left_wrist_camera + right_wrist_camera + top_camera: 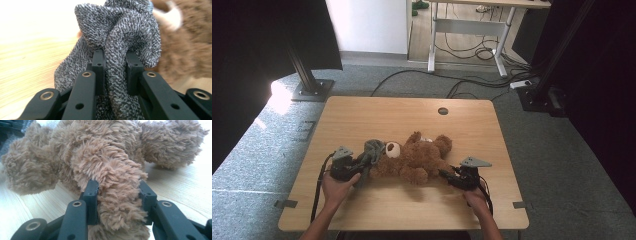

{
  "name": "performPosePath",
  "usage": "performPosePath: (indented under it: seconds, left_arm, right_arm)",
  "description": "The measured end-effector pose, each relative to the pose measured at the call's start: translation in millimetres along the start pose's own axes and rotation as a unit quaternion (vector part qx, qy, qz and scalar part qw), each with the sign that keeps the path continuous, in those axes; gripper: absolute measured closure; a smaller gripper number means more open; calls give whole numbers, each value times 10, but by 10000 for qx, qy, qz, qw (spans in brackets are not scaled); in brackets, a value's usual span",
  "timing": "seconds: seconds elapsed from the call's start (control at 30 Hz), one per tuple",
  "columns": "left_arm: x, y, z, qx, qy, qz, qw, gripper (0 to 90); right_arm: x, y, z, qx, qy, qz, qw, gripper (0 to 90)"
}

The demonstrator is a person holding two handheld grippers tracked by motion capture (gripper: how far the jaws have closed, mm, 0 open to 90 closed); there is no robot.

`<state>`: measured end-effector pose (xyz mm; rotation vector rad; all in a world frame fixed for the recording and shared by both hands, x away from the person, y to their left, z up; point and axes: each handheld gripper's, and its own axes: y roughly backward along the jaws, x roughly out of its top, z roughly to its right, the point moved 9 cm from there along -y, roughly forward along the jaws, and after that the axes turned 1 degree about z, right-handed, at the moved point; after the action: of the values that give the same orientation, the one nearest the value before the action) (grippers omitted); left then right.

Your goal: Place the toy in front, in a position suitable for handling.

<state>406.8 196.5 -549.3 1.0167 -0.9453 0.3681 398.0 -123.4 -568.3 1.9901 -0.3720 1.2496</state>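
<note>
A brown teddy bear (417, 157) lies on its back in the middle of the wooden table (377, 115), head toward the left. A grey knitted garment (373, 150) is bunched at the bear's head. My left gripper (362, 162) is shut on a fold of that grey knit (117, 50), which runs up between the jaws. My right gripper (445, 174) is shut on one furry leg of the bear (117, 195); the fur bulges between its pads. The bear's body and other limbs (75, 152) spread beyond the jaws.
A round cable hole (443, 111) sits near the table's far edge. Beyond the table are a black stand base (312, 90) on the left, floor cables (472, 82), and a white desk frame (467, 30). A person's forearms come in from the near edge.
</note>
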Motion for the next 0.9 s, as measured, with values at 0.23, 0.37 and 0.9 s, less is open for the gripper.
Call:
performPosePath:
  seconds: [0.23, 0.37, 0.9]
  left_arm:
    - [210, 156, 207, -438, 22, 513, 9977, 732]
    - [467, 202, 575, -784, -281, 693, 9941, 732]
    - [589, -614, 1716, -1537, -914, -24, 9839, 725]
  right_arm:
    - [-4, 1, 6, 14, -12, 9, 10000, 608]
    - [1, 4, -2, -8, 32, 25, 10000, 608]
    - [26, 4, -18, -97, 69, 107, 9999, 608]
